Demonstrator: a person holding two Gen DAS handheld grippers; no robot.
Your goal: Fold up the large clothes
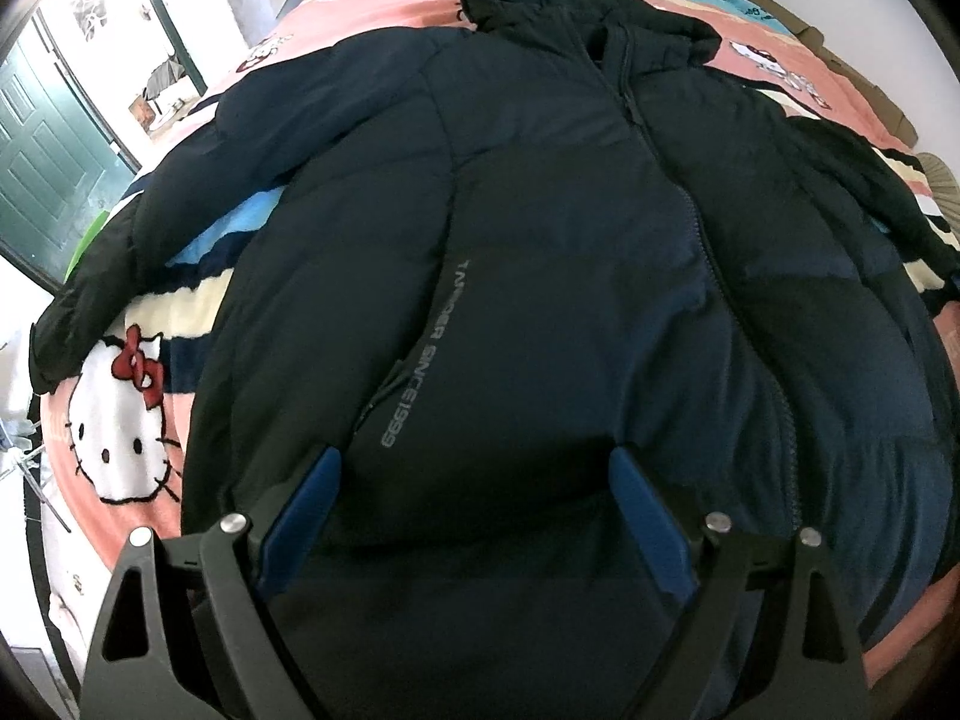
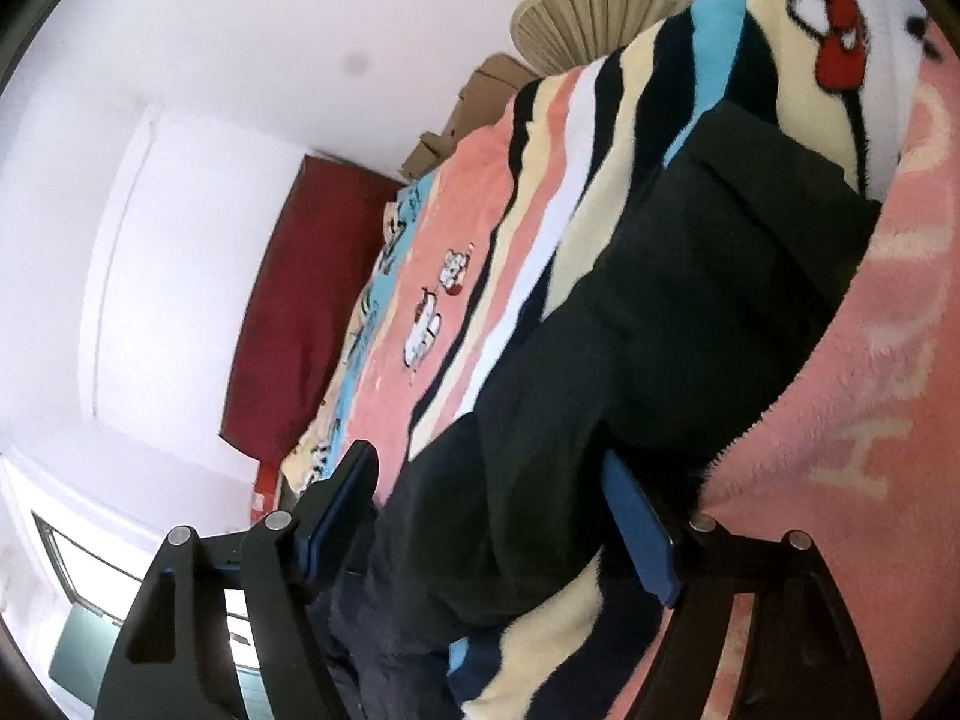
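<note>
The left tool [image 1: 474, 480] hangs with its two blue pads [image 1: 303, 516] spread wide over the lower front of one dark padded jacket [image 1: 540, 240], nothing pinched between them; the jacket lies face up on one bed under a pink striped cartoon blanket [image 1: 120, 438], zip running away from the tool, collar at the far end. The right tool [image 2: 486, 492] also stands apart, its two pads either side of the jacket's one visible sleeve [image 2: 660, 330], which runs ahead of it across the blanket; no grip shows.
</note>
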